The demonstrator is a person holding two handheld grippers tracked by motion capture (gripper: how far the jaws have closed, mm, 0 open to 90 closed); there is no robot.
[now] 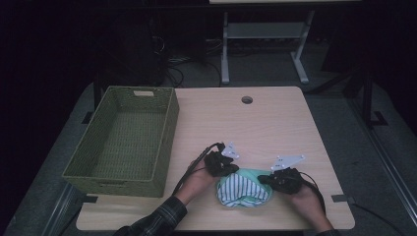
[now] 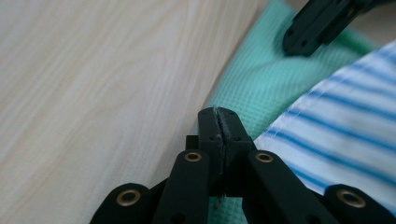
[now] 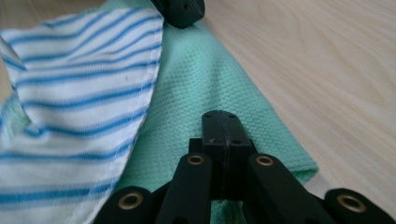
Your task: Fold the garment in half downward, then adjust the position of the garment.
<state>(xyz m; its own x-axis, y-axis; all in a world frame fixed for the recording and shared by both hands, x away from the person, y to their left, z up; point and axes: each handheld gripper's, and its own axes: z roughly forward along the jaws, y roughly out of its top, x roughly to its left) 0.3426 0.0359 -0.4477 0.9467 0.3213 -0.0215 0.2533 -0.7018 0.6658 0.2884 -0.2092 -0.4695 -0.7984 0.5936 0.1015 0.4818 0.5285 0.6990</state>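
A mint green cloth (image 1: 249, 172) lies near the table's front edge, and a white cloth with blue stripes (image 1: 242, 190) is bunched on top of it. My left gripper (image 1: 230, 169) sits at the green cloth's left corner and my right gripper (image 1: 264, 180) at its right side. In the left gripper view the jaws (image 2: 218, 113) are pressed together on the edge of the green cloth (image 2: 261, 84), beside the striped cloth (image 2: 345, 126). The right gripper view shows its jaws (image 3: 223, 115) shut on the green cloth (image 3: 201, 79), with the striped cloth (image 3: 79, 93) to their left.
A green woven basket (image 1: 166, 147) stands with nothing in it on the table's left side. The light wooden tabletop (image 1: 255, 128) has a round cable hole (image 1: 247, 100) near its far edge. Beyond it stand a desk's legs (image 1: 225, 49) and cables on the floor.
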